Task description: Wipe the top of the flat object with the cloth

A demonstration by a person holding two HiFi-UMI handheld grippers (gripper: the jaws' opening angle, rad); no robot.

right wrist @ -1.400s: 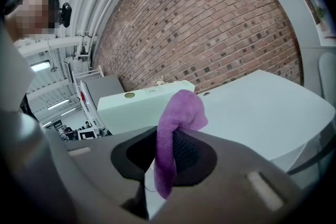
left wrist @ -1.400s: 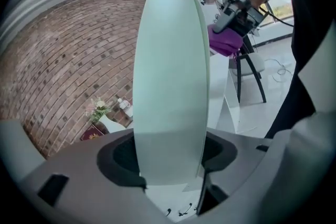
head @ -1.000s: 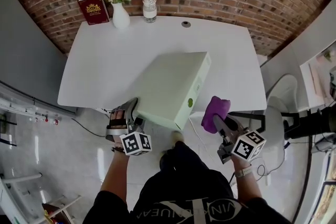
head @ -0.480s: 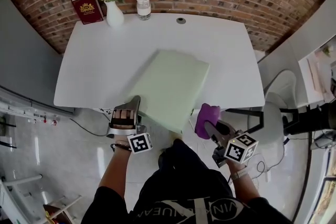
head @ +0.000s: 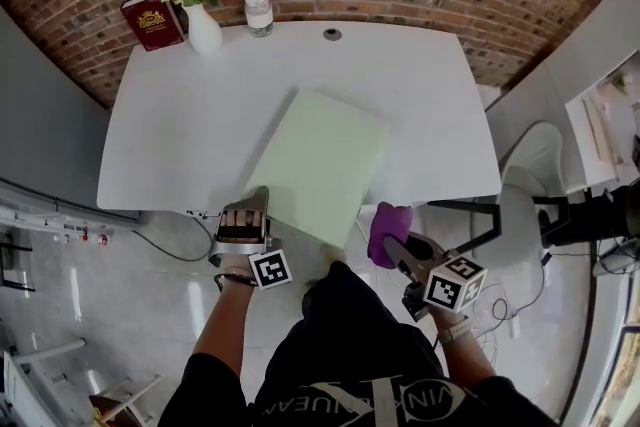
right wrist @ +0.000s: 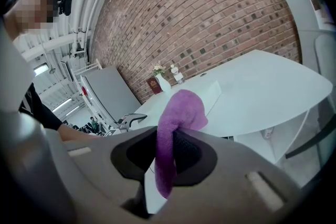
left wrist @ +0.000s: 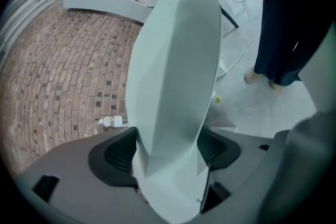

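Observation:
A pale green flat box (head: pixel 318 165) lies flat on the white table (head: pixel 190 125), its near corner hanging over the front edge. My left gripper (head: pixel 243 215) is at that corner. In the left gripper view the box (left wrist: pixel 176 60) fills the gap between the jaws of the left gripper (left wrist: pixel 170 152); these have just been opening and stand wide. My right gripper (head: pixel 400 250) hovers off the table's front edge, shut on a purple cloth (head: pixel 385 230). In the right gripper view the cloth (right wrist: pixel 181 107) hangs folded over and down between the pads of that gripper (right wrist: pixel 168 152).
At the table's far left stand a red book (head: pixel 152 19), a white vase of flowers (head: pixel 203 30) and a clear jar (head: pixel 258 10). A cable hole (head: pixel 332 34) is at the back edge. A white chair (head: pixel 530 215) stands to the right. A brick wall lies behind.
The box has gone from tilted, with its side showing, to lying flat on the table. Both grippers have sunk lower, the right one carrying the cloth a little leftward.

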